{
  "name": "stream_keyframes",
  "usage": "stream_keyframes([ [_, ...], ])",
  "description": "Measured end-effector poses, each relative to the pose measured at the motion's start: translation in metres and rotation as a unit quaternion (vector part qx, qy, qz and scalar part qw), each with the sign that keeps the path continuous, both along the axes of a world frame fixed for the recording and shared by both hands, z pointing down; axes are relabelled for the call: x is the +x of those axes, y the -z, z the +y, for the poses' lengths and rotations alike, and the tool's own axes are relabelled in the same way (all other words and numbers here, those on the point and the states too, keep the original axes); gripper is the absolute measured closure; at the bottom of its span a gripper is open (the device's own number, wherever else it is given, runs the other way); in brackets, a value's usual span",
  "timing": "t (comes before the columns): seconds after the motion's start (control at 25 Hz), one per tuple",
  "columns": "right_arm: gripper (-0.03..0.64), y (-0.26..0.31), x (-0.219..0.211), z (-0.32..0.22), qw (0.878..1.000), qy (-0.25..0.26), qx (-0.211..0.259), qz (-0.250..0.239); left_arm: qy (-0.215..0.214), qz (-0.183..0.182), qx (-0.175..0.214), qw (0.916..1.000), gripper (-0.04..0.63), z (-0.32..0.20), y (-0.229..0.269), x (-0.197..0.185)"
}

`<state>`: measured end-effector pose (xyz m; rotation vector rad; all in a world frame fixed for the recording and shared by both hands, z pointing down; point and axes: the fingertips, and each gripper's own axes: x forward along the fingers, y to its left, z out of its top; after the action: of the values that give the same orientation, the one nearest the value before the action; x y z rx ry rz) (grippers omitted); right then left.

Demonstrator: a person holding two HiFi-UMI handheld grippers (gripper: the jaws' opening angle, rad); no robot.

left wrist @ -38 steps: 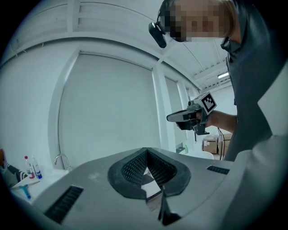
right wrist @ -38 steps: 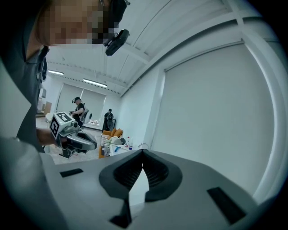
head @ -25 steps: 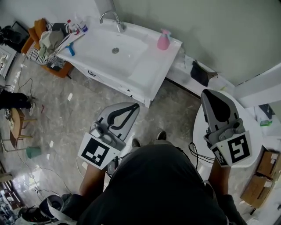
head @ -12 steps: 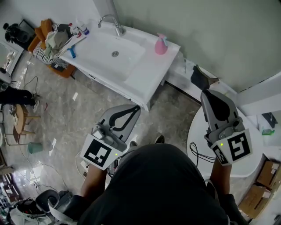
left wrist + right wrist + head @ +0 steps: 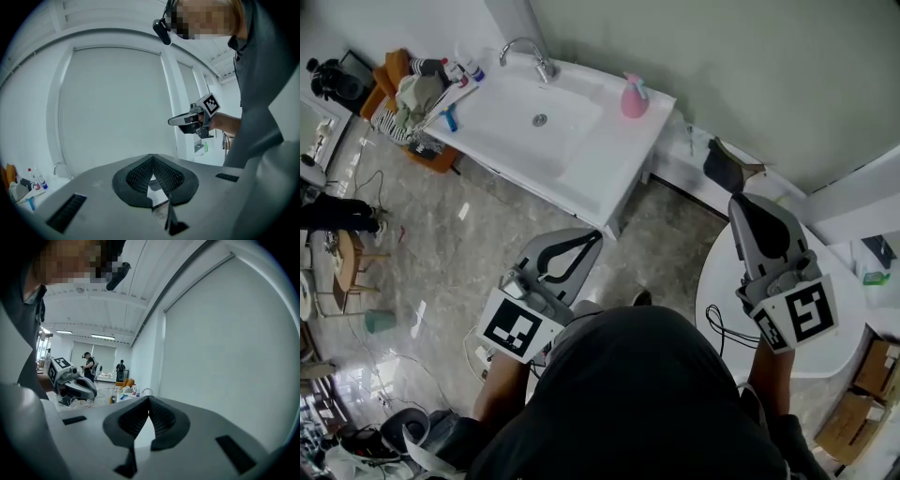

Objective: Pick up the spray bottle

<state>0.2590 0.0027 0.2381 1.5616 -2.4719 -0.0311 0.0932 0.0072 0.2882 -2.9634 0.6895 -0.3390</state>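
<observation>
The pink spray bottle (image 5: pixel 633 97) stands upright on the right end of the white sink counter (image 5: pixel 609 150), by the wall. My left gripper (image 5: pixel 596 235) hangs over the marble floor, well short of the counter's front edge, its jaws shut with nothing between them (image 5: pixel 151 156). My right gripper (image 5: pixel 737 198) is over a round white table, far right of the bottle, also shut and empty (image 5: pixel 149 398). Each gripper shows in the other's view. Neither gripper view shows the bottle.
A tap (image 5: pixel 530 52) and basin (image 5: pixel 539 120) fill the counter's left part. Small bottles and a brush lie at its far left. An orange chair (image 5: pixel 398 89) holds piled clothes. The round table (image 5: pixel 717 281) carries a black cable (image 5: pixel 724 330). Cardboard boxes (image 5: pixel 853 412) sit at lower right.
The counter and bottle have slid a little left in the head view as the person moved. Both grippers travelled along and stayed shut; the left one sits slightly lower in the picture.
</observation>
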Motion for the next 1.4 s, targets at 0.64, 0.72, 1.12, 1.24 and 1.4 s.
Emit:
stream_keyframes([
  [0.64,0.609,-0.008,0.022,-0.004,1.000,-0.024,-0.010,-0.006,-0.028,-0.006,0.005,0.9996,0.591,-0.010,0.000,0.023],
  [0.72,0.609,-0.009,0.022,-0.006,1.000,-0.025,-0.011,-0.008,-0.035,-0.009,0.009,0.9993,0.591,-0.009,-0.001,0.025],
  [1.12,0.609,-0.013,-0.001,-0.043,0.998,-0.054,-0.029,0.003,-0.047,0.004,-0.015,0.9988,0.591,-0.048,-0.009,-0.004],
  [1.24,0.609,-0.008,-0.026,-0.053,0.998,-0.052,-0.025,0.006,-0.059,0.004,-0.001,0.9982,0.591,-0.066,-0.003,-0.023],
  [1.4,0.609,-0.003,-0.052,-0.069,0.998,-0.062,-0.025,0.016,-0.060,0.023,-0.008,0.9979,0.591,-0.087,-0.002,-0.048],
])
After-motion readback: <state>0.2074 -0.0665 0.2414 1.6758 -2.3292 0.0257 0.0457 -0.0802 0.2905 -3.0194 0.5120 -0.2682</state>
